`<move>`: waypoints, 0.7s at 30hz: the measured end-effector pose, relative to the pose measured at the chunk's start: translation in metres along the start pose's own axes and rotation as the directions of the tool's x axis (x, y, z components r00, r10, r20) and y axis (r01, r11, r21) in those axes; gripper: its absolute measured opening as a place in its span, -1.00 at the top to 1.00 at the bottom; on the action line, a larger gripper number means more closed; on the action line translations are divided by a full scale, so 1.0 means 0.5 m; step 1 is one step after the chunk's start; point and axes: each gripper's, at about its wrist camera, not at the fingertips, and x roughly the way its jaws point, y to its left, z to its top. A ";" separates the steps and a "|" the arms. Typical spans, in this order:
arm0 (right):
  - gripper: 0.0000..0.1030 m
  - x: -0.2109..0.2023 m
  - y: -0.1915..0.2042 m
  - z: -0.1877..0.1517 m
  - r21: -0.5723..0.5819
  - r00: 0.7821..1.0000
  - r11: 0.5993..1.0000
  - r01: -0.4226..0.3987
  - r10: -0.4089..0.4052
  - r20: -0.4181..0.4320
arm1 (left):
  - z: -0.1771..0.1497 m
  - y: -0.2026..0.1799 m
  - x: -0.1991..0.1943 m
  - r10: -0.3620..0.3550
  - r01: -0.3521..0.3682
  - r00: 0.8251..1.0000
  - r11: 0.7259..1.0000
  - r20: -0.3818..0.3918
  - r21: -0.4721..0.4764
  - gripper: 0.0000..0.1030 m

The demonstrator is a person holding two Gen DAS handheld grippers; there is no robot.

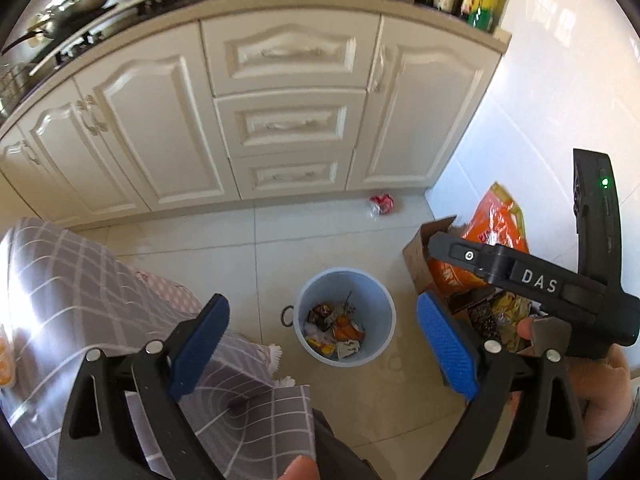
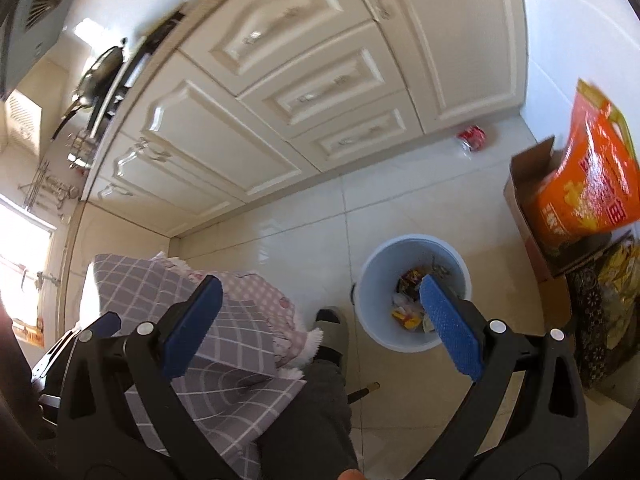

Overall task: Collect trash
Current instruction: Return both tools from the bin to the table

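Observation:
A light blue bin [image 1: 380,308] stands on the tiled floor with several wrappers [image 1: 334,330] inside; it also shows in the right wrist view [image 2: 370,284]. A crushed red can [image 1: 382,204] lies on the floor at the foot of the cabinets, also in the right wrist view [image 2: 472,136]. My left gripper [image 1: 322,350] is open and empty, held above the bin. My right gripper [image 2: 322,326] is open and empty, above the floor beside the bin; its body shows at the right of the left wrist view [image 1: 532,280].
Cream kitchen cabinets [image 1: 288,120] run along the back. A cardboard box [image 2: 524,200] with an orange bag [image 2: 588,188] stands against the right wall. A table with a grey checked cloth [image 1: 80,300] is at the left. The person's slippered foot [image 2: 332,336] is by the bin.

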 end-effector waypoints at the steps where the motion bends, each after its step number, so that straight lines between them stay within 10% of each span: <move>1: -0.88 -0.009 0.019 -0.002 -0.017 1.000 1.000 -0.007 0.007 0.005 | -0.004 0.007 -0.015 0.005 -0.005 1.000 1.000 0.014 -0.005 -0.80; 21: -0.88 -0.110 0.364 -0.069 -0.326 0.985 0.933 -0.150 0.168 0.027 | -0.114 0.225 -0.314 0.108 -0.055 0.958 0.978 0.264 -0.200 -0.80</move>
